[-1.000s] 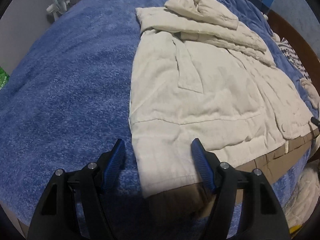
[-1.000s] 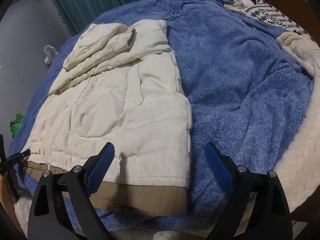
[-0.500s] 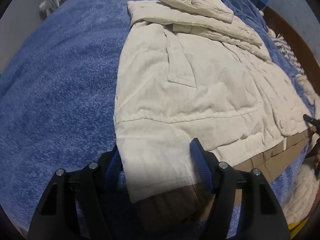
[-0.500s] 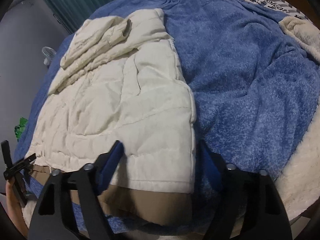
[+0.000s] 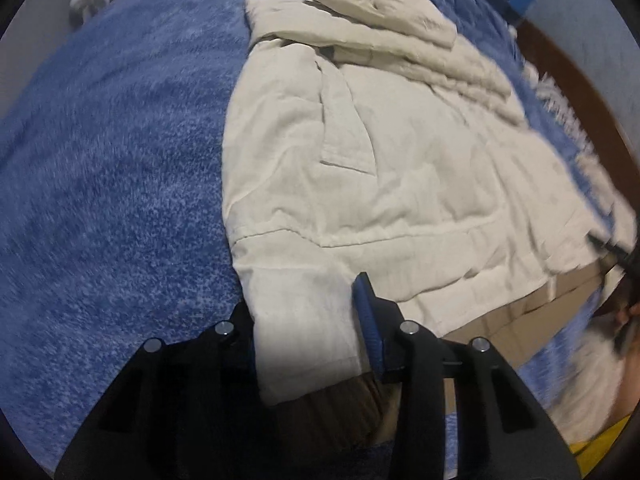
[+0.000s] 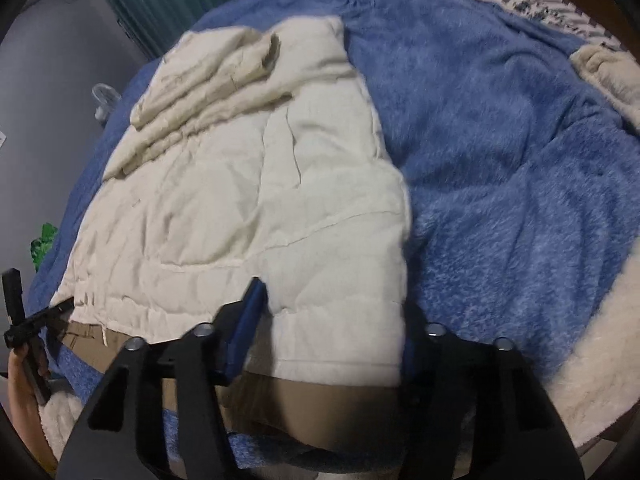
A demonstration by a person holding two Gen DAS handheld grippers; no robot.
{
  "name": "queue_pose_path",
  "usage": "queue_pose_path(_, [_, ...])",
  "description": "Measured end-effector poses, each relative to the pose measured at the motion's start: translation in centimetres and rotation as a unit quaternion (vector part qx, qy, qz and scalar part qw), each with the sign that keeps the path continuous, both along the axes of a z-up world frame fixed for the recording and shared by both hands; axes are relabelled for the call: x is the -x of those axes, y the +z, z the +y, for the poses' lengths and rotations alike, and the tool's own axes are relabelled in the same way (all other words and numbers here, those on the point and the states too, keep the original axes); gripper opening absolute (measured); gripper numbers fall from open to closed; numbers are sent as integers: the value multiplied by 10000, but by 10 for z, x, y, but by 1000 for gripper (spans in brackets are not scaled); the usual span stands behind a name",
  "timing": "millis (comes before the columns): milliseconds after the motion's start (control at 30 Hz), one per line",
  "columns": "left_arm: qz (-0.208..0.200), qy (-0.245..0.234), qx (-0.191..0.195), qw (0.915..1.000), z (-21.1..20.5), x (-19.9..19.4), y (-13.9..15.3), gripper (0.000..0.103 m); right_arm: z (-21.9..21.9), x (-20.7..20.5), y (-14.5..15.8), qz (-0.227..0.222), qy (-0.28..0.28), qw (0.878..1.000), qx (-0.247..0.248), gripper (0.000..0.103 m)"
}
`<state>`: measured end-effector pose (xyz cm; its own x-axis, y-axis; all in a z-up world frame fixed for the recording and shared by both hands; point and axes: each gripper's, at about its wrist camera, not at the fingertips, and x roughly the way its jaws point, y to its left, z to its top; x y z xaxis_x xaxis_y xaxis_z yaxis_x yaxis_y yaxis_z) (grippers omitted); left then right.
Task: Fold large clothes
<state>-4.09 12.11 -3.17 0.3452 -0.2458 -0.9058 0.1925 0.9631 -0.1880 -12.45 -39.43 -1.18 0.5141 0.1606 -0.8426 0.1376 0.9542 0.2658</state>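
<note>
wide bare blue blanket (image 5: 112,168) lies open on one side of the cream jacket (image 5: 400,184) and also on the other (image 6: 520,152). folded sleeves (image 5: 384,28) pile up at its far end. the wooden bed frame (image 5: 580,92) and a striped pillow (image 6: 560,4) bound the far side.

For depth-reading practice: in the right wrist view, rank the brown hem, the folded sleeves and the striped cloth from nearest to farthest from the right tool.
1. Brown hem: directly at the right tool, under the jacket's bottom edge.
2. Folded sleeves: upper left, at the jacket's far end.
3. Striped cloth: top right, beyond the blue blanket.
</note>
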Motion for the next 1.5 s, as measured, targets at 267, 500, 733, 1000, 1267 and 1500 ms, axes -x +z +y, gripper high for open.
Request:
queue_pose_path(267, [-863,-157,426,9952,7,0,45,12,2,4,33,-825,108,9965,62,17])
queue_pose_path(500, [-1329,-201,899,9868,16,-27,97,10,-1,-20,83,-1464,116,9870,-653,9])
queue_pose_path(733, [-1552,-319,1064,9816,12,-67,130,10,0,-69,128,-1706,57,9814,-878,9])
queue_pose_path(1000, [-1731,-28,1191,9777,25,-151,141,10,-8,-144,151,-1954,-209,9767,-867,8])
queue_pose_path(1267, [-1832,249,955,9781,12,-250,136,12,-16,-245,141,-1877,-653,9784,-560,8])
queue_pose_path(1500, [-1341,529,639,9875,3,-335,114,14,-24,-324,115,-1507,-953,9831,-422,10])
